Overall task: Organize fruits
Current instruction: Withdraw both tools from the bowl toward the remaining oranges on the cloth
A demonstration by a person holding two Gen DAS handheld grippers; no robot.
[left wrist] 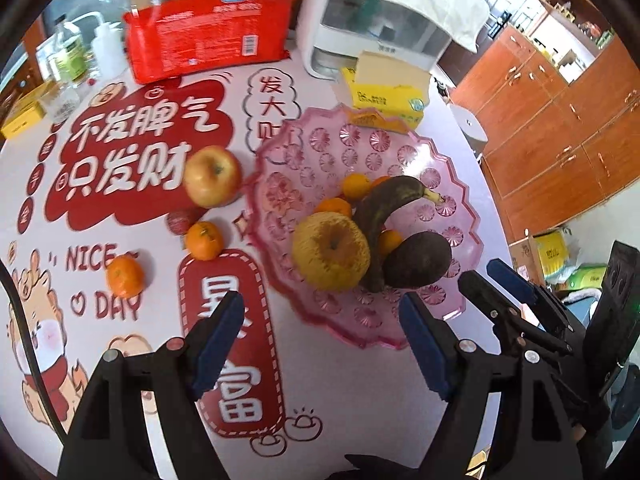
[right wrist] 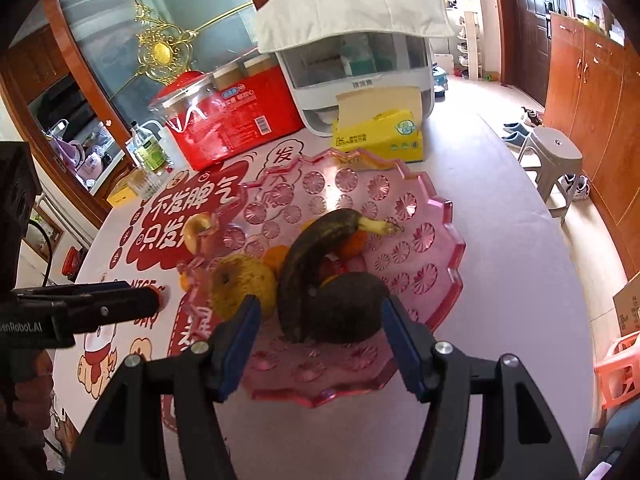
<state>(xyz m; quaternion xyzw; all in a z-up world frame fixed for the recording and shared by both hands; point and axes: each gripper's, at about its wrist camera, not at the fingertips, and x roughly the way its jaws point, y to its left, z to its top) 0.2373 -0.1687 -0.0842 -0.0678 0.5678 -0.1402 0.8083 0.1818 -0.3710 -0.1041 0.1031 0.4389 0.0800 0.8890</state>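
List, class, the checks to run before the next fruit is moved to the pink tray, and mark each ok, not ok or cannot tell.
1. Left gripper empty, jaws open: ok.
2. Right gripper empty, jaws open: ok.
3. All fruit in pink tray: not ok; apple and two tangerines are on the table.
4. Free room in tray: ok.
5. Apple's underside sound: cannot tell.

Bright, even daylight, soft shadows, slight motion blur, strong fisheye bending and dark vignetted corners.
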